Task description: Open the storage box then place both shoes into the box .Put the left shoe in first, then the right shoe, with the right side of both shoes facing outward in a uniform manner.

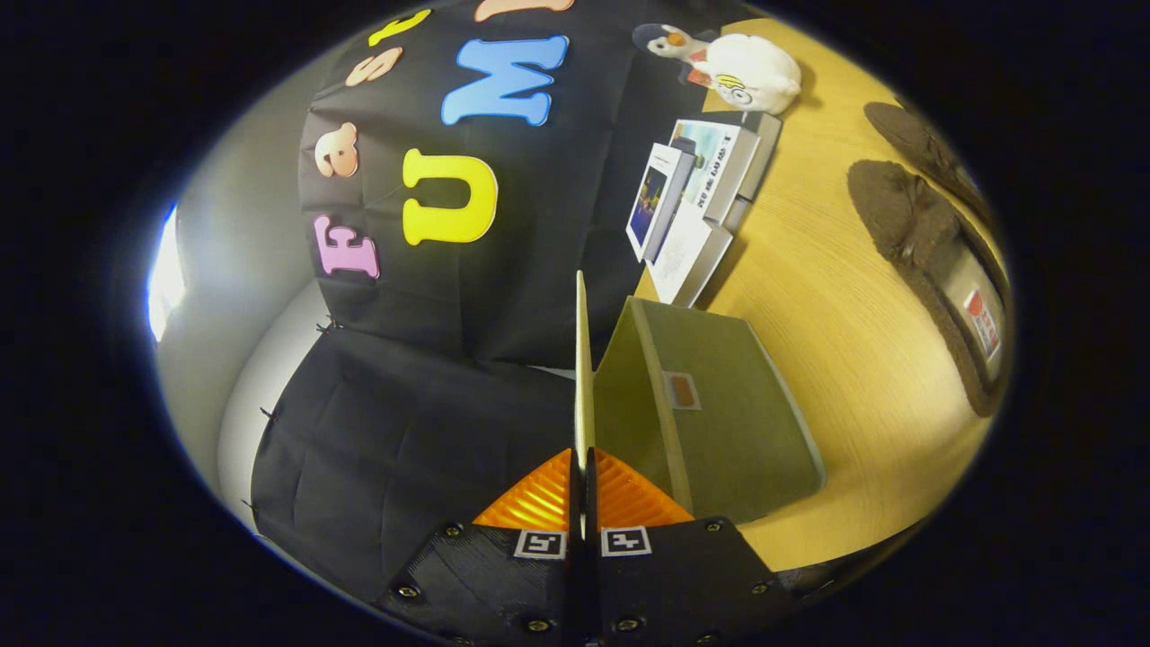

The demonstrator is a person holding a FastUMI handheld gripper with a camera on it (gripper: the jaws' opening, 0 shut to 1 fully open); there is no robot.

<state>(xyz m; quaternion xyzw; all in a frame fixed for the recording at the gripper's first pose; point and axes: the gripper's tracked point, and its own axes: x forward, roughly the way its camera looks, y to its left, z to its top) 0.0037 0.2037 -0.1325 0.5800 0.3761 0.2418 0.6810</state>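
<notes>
My gripper (pixel 582 463) is shut on the thin pale lid (pixel 581 359) of the olive-green storage box (pixel 719 422). I see the lid edge-on, running straight ahead from between the fingers and swung away from the box body. The box rests on the wooden table (pixel 835 359) and carries a small tab (pixel 683 391) on its face. Two brown slippers lie on the table beyond the box: the nearer one (pixel 925 270) shows a label inside its heel, and the farther one (pixel 930 148) lies just past it. The whole view is rolled sideways.
A stack of books (pixel 710 189) lies against the black cloth wall just beyond the box. A white plush toy (pixel 750 70) sits farther along the wall. Bare wood lies between the box and the slippers.
</notes>
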